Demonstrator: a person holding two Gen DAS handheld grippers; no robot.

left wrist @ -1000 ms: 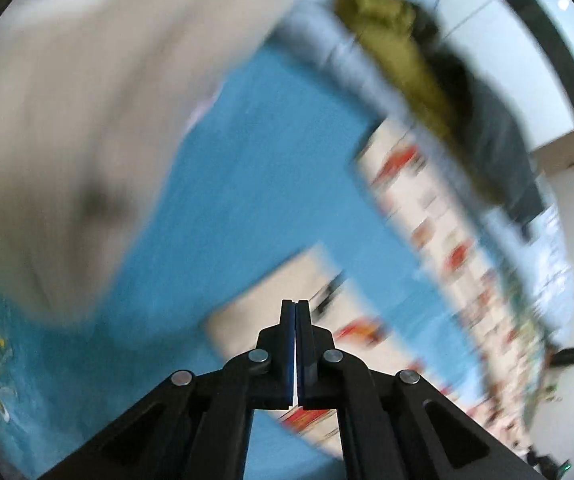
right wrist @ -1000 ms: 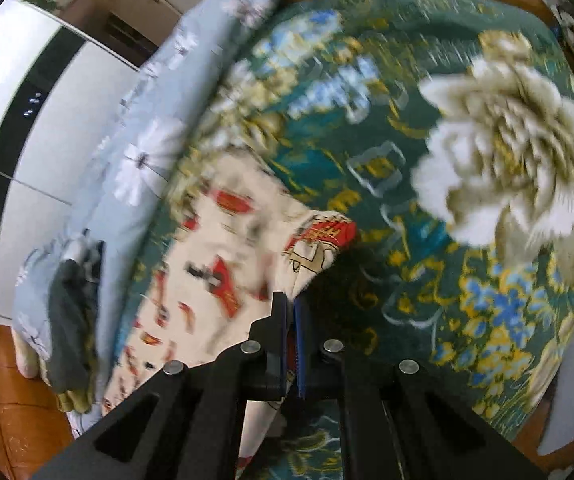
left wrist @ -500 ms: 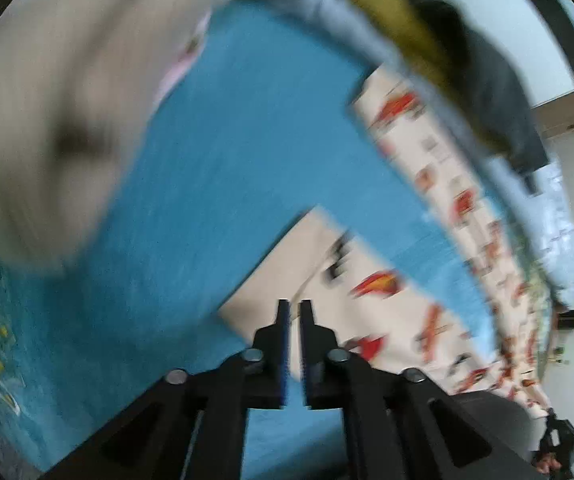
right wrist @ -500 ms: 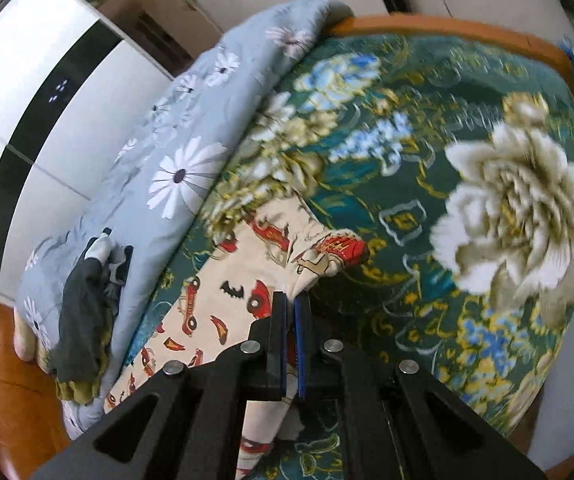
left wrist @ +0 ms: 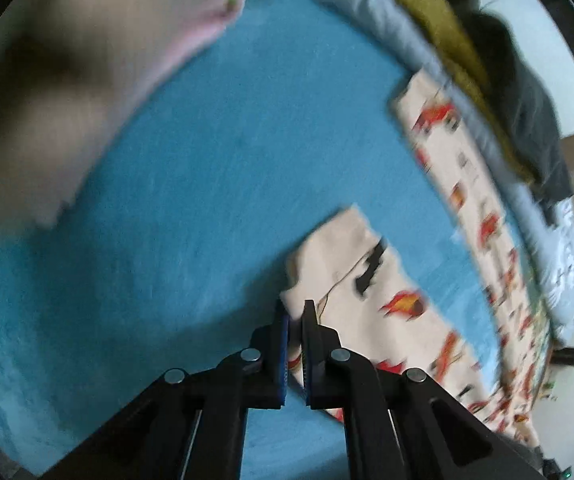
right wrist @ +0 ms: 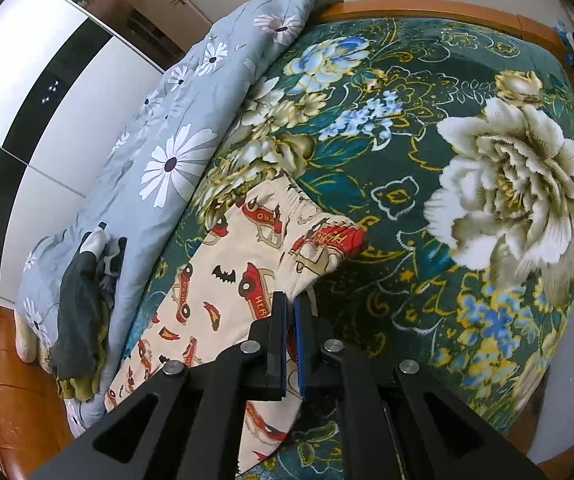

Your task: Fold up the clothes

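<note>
Left wrist view, heavy motion blur. Far left of the tongs: blurred beige-and-pink cushion or bedding [left wrist: 67, 80], can't tell which. Ahead and left: plain blue fleece bed cover [left wrist: 215, 168]. Left tongs [left wrist: 296, 308]: jaws nearly together with a narrow slit, cream cartoon-print pyjama trousers [left wrist: 371, 280] hem corner sits at the tips; fabric appears pinched, blur makes it uncertain. One trouser leg runs from the tips back to the right, the other leg lies well beyond, ahead and right. Far right, past that leg: olive-green crumpled garment [left wrist: 443, 28] and dark grey garment [left wrist: 527, 92] piled on a pale quilt.

Right wrist view, sharp. Far left: same dark grey garment [right wrist: 83, 300] heaped on a light blue daisy-print quilt [right wrist: 175, 128], orange wooden bed frame [right wrist: 11, 392] beyond it. Left of and directly ahead of the tongs: trousers [right wrist: 227, 280] lie flat on a dark green floral bedspread [right wrist: 427, 208]. Right tongs [right wrist: 290, 300]: jaws pressed together on the waistband corner, fabric bunched up just above the tips. Right of the tongs: bedspread only, large white peony print.
</note>
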